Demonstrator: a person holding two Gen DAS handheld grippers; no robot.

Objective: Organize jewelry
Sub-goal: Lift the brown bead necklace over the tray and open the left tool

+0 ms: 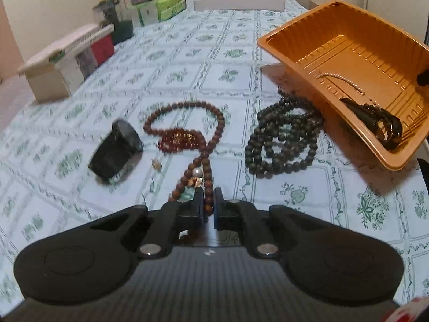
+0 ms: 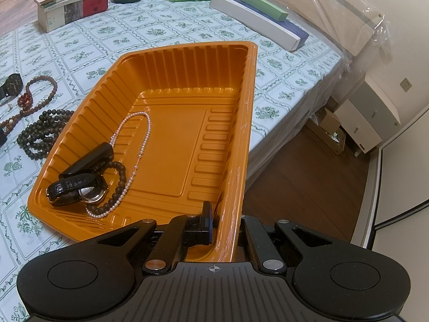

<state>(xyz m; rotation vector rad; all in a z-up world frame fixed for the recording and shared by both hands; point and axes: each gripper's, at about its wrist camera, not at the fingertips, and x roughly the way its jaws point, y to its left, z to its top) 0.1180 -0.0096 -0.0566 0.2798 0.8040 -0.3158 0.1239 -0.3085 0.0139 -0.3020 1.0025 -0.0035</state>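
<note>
Left tongs [image 1: 208, 201] pinch the brown bead necklace [image 1: 185, 123] (tablecloth beneath).

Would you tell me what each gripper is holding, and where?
Left gripper: brown bead necklace, by its near strand. Right gripper: orange tray, by its near side wall.

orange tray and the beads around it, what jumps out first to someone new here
The orange tray dominates, tilted up off the tablecloth with the right hand-held gripper clamped on its rim, a pearl necklace and watch inside. Beside it, the left hand-held gripper pinches a brown bead strand.
</note>
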